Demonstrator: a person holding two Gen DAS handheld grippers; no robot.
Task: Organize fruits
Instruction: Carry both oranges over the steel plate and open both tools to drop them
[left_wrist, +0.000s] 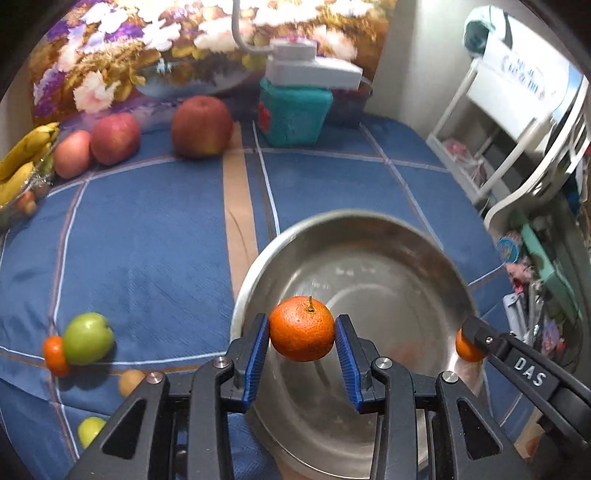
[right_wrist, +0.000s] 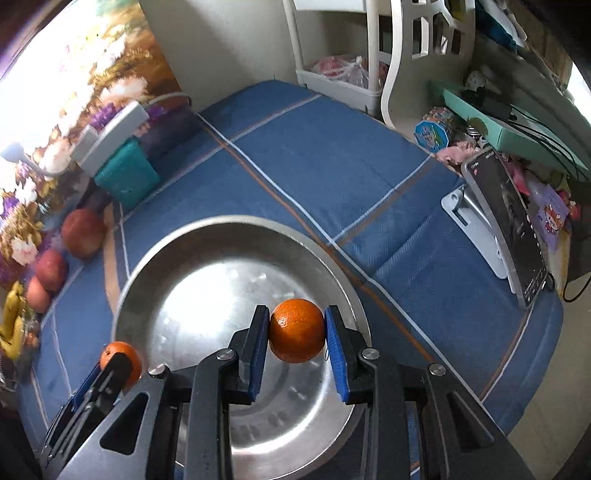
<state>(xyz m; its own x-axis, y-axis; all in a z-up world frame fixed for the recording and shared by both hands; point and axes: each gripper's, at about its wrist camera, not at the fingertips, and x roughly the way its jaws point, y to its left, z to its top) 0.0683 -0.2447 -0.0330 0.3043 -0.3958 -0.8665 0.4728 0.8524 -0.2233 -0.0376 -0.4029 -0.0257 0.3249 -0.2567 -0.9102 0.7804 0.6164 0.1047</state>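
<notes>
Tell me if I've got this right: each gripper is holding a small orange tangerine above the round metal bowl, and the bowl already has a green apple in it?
Not quite: the round metal bowl is empty, as the right wrist view shows. The green apple lies on the blue cloth, outside the bowl. The rest holds: the left gripper and the right gripper each hold a small orange tangerine over the bowl.

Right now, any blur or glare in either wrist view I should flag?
Left wrist: background smeared, the apples and shelf soft, while the held orange is sharp; strong fisheye bending at the edges. Right wrist: bright glare on the steel bowl floor, floral backdrop washed out at left.
</notes>
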